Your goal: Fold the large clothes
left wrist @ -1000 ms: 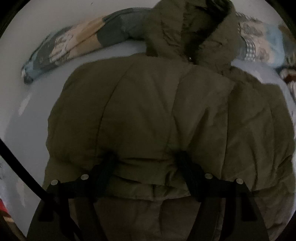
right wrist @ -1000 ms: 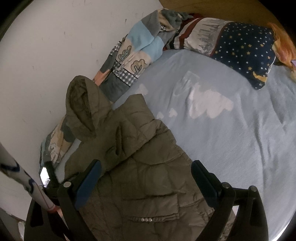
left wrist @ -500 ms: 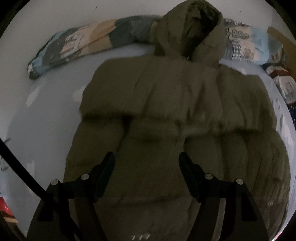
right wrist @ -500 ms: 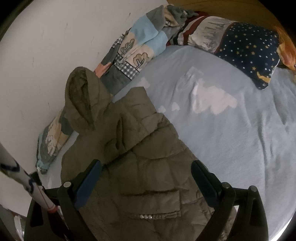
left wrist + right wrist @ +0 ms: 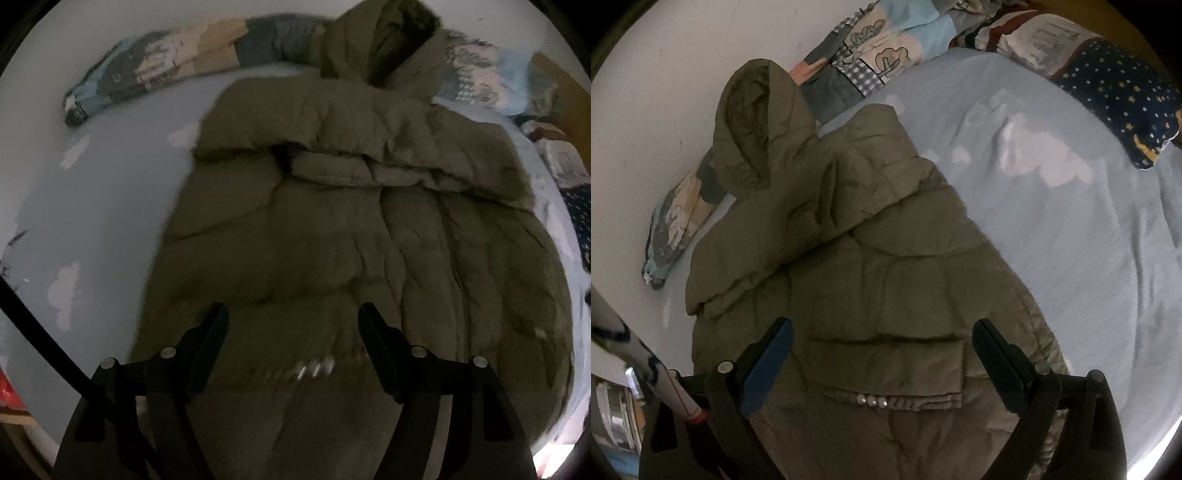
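Observation:
An olive-green padded hooded jacket (image 5: 351, 229) lies on a light blue bed sheet (image 5: 103, 206), its hood (image 5: 380, 40) toward the wall. Its sleeves are folded across the chest. The jacket also shows in the right wrist view (image 5: 886, 266) with its hood (image 5: 757, 125) at upper left. My left gripper (image 5: 293, 317) is open and empty, hovering above the jacket's lower part. My right gripper (image 5: 882, 332) is open and empty above the jacket's lower front, near a row of shiny snaps (image 5: 871, 400).
A patchwork quilt (image 5: 177, 70) lies rolled along the white wall (image 5: 657, 81) behind the hood. A navy star-print pillow (image 5: 1123, 92) sits at the far right. The blue sheet with white cloud shapes (image 5: 1045, 162) lies right of the jacket. The bed edge (image 5: 1160, 439) runs at lower right.
The left gripper let go of the jacket fold it was pressing on and pulled back and up. The right gripper also drew back slightly. The jacket now lies with sleeves folded in.

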The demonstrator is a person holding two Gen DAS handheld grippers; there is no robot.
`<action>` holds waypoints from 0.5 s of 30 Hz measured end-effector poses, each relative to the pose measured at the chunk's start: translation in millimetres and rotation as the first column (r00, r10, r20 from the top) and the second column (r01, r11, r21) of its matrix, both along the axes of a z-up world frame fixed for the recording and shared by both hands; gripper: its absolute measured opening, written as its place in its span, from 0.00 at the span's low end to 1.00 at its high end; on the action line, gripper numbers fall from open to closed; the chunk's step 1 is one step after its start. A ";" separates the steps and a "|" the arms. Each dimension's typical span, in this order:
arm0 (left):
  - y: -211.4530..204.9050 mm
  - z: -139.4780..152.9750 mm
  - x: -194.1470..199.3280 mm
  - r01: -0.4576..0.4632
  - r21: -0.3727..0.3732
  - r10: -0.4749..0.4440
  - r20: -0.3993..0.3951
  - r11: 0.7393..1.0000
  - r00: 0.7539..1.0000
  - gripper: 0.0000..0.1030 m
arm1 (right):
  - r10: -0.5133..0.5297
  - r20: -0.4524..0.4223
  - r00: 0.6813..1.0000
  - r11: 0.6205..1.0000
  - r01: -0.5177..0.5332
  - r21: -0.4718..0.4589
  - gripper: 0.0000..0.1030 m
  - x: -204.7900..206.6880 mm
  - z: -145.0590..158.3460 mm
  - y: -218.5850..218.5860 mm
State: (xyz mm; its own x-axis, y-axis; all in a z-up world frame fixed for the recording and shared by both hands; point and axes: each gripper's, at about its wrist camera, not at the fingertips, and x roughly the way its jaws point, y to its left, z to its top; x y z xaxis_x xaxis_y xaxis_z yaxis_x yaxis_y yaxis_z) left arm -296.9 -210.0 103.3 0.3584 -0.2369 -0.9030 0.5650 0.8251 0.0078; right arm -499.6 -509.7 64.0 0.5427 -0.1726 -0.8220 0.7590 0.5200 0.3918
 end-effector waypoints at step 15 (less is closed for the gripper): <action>213.5 -26.6 0.1 -0.305 -0.227 0.227 -0.314 0.925 0.922 0.71 | 0.000 -0.070 0.998 0.992 -0.009 -0.125 0.97 -125.3 -15.4 -6.1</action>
